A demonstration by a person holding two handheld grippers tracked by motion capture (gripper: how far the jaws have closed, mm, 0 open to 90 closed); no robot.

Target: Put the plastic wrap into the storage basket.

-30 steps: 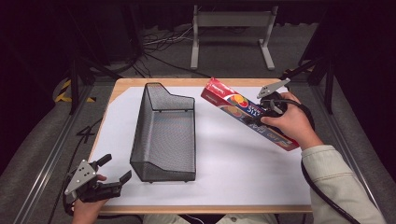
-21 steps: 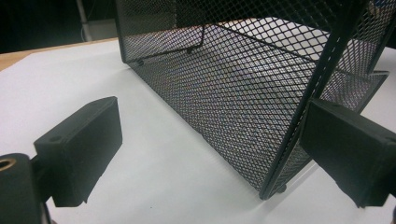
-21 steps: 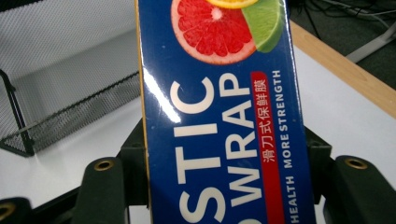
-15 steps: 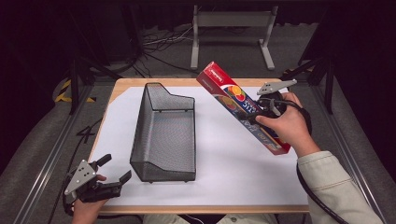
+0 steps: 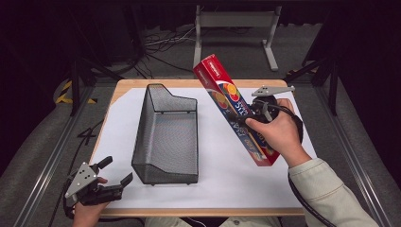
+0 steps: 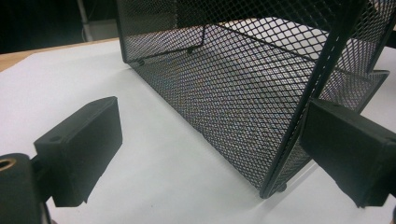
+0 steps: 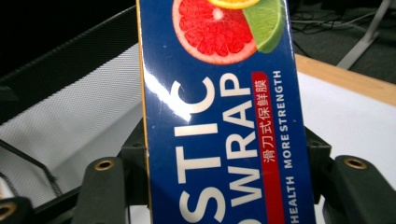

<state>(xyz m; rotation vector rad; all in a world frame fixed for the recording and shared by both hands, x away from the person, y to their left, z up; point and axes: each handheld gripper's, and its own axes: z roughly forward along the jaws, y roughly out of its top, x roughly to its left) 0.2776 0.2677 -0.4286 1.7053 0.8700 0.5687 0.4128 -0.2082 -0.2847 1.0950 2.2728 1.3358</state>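
Note:
A long blue-and-red plastic wrap box (image 5: 234,109) hangs tilted over the right half of the table, its red end raised toward the back. My right gripper (image 5: 253,119) is shut on the box's middle; in the right gripper view the box (image 7: 224,121) stands between both jaws. A black wire mesh basket (image 5: 166,135) sits on the white sheet left of centre. My left gripper (image 5: 113,174) rests open at the table's front left corner, jaws apart near the basket's near corner (image 6: 275,186), nothing between them.
The white sheet (image 5: 222,175) covers a wooden table (image 5: 127,84). Metal frame rails run along both sides, and a stand (image 5: 236,21) with cables lies on the floor behind the table.
The right hand has lifted the plastic wrap box off the table and carried it left toward the basket, tilting its far end upward. The left gripper has stayed put.

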